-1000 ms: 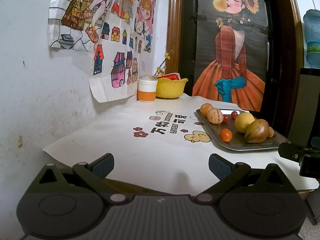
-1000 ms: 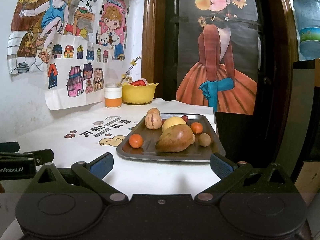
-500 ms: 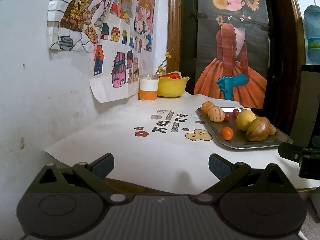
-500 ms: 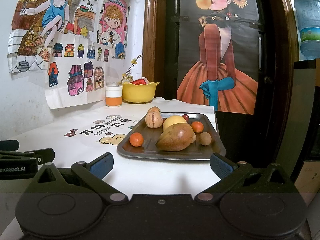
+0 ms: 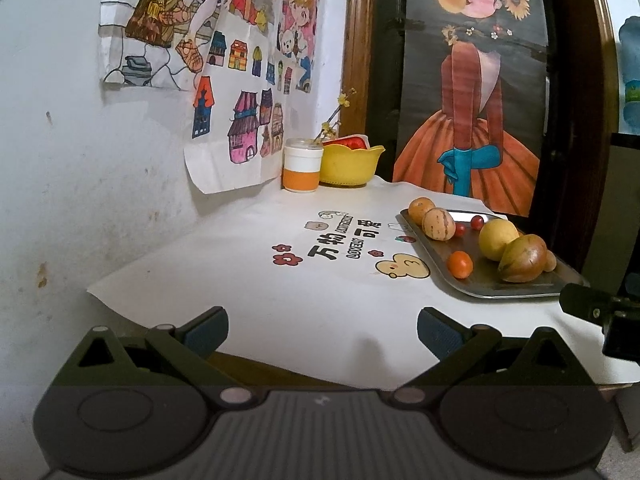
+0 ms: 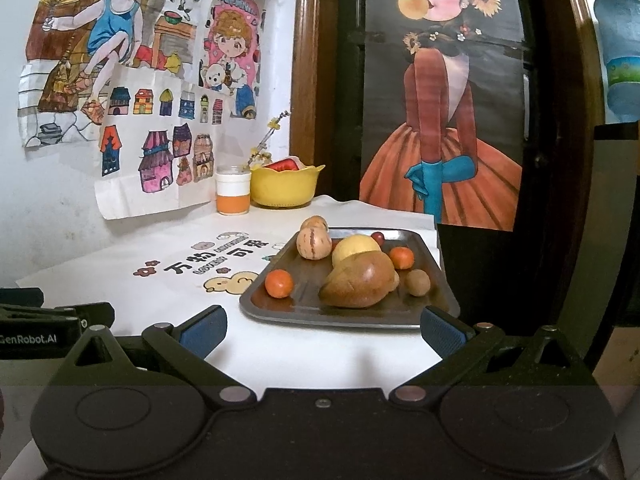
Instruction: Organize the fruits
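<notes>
A metal tray (image 6: 434, 266) (image 5: 430, 254) on the white table cover holds several fruits: a brown mango-like fruit (image 6: 358, 282) (image 5: 522, 258), a yellow round fruit (image 6: 354, 246) (image 5: 497, 238), a striped tan fruit (image 6: 313, 243) (image 5: 439, 224), small orange fruits (image 6: 279, 283) (image 5: 459, 264) and red cherry tomatoes (image 5: 476, 222). A yellow bowl (image 6: 286, 188) (image 5: 350, 164) with something red inside stands at the back. My right gripper (image 6: 322, 328) is open and empty just before the tray's near edge. Over the table's front edge, left of the tray, my left gripper (image 5: 322, 330) is open and empty.
A white and orange cup (image 5: 302, 170) with a flower sprig stands beside the bowl against the wall. Paper drawings hang on the left wall (image 5: 60, 160). A dark doorway with a painted poster (image 6: 440, 120) is behind the table. The table drops off on the right.
Both grippers have edged slightly closer to the table; the views shifted a little. No fruit has moved, and both grippers stay open.
</notes>
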### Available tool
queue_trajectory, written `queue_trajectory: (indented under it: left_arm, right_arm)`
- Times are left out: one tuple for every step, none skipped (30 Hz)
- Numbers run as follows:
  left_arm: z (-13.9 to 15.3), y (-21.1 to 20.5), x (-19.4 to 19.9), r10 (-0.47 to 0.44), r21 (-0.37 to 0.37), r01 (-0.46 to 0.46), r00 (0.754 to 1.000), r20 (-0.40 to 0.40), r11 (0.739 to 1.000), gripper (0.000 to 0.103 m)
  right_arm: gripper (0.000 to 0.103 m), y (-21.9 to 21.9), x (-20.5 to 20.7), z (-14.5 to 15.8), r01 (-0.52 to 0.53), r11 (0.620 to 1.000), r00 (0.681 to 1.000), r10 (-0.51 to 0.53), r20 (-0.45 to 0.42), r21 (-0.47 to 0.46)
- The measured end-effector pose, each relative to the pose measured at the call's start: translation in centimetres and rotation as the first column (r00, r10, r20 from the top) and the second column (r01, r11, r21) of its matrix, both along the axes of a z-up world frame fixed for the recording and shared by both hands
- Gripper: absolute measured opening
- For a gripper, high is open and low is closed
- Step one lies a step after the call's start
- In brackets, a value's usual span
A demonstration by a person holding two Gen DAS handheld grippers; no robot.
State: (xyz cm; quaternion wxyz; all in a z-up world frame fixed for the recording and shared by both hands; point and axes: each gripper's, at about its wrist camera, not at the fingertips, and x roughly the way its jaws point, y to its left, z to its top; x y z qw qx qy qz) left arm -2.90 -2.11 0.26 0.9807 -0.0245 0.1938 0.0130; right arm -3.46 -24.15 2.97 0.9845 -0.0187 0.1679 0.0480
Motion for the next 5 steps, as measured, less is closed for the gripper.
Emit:
queue_trajectory:
  left_arm:
    - [0.0,0.1,0.1,-0.002,-0.003,0.002,1.0,0.0,1.0,0.103]
    - [0.0,0.2,0.1,-0.002,-0.006,0.002,1.0,0.0,1.0,0.103]
    - [0.0,0.3,0.3,-0.002,-0.008,0.002,1.0,-0.001,1.0,0.103]
    - [0.0,0.5,0.4,-0.002,-0.01,0.002,1.0,-0.002,1.0,0.103]
    - [0.0,0.7,0.5,-0.001,-0.013,0.001,1.0,-0.004,1.0,0.103]
  right_arm:
    - [0.102,0.1,0.1,0.2,-0.006,1.0,1.0,0.006,0.0,-0.001]
    - [0.102,0.2,0.3,0.4,-0.018,1.0,1.0,0.018,0.001,-0.004]
    - [0.102,0.3,0.5,0.6,-0.03,1.0,1.0,0.03,0.003,-0.009]
    - [0.102,0.5,0.7,0.9,-0.044,0.999,0.999,0.045,0.006,-0.017]
    - [0.102,0.8,1.0,1.3,-0.061,0.998,0.998,0.061,0.011,-0.028]
